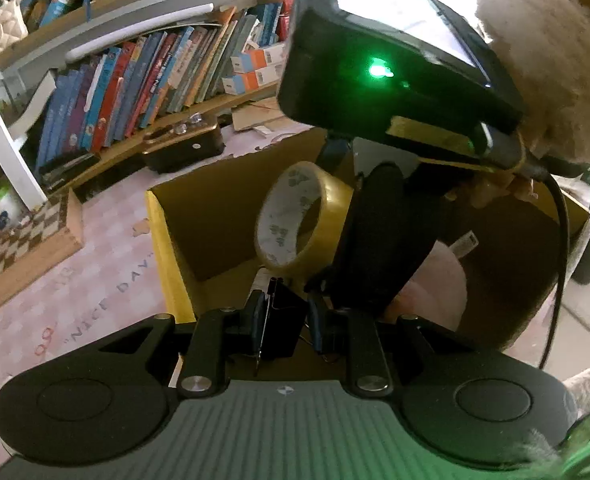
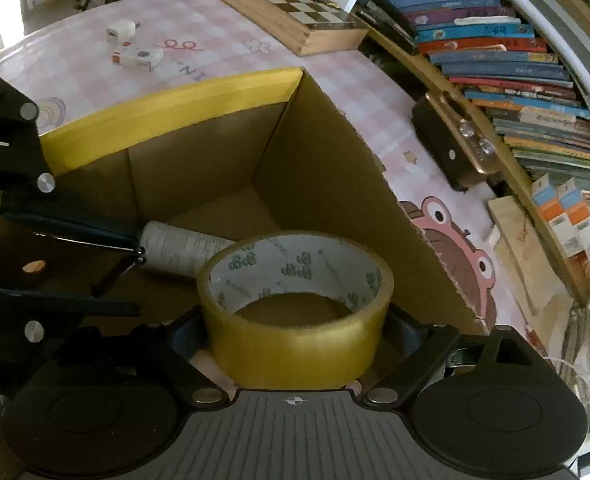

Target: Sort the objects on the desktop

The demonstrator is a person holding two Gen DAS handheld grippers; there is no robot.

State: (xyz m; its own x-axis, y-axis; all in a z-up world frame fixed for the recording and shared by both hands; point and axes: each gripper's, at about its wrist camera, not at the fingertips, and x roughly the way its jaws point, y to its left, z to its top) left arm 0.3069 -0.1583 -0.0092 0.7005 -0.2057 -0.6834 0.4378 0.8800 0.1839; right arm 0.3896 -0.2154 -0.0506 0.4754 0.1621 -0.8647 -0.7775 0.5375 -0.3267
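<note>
We read "NICE DAY" in pale letters on the pink checked desk cover point(image 1: 95, 280) (the book spines stay too blurred to read).

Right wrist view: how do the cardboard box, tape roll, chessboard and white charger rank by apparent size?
1. cardboard box
2. tape roll, though closeness to the camera enlarges it
3. chessboard, farther off, so its ranking against the tape is unsure
4. white charger

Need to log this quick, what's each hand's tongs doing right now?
Left tongs: shut on a black binder clip.
Right tongs: shut on the tape roll.
</note>
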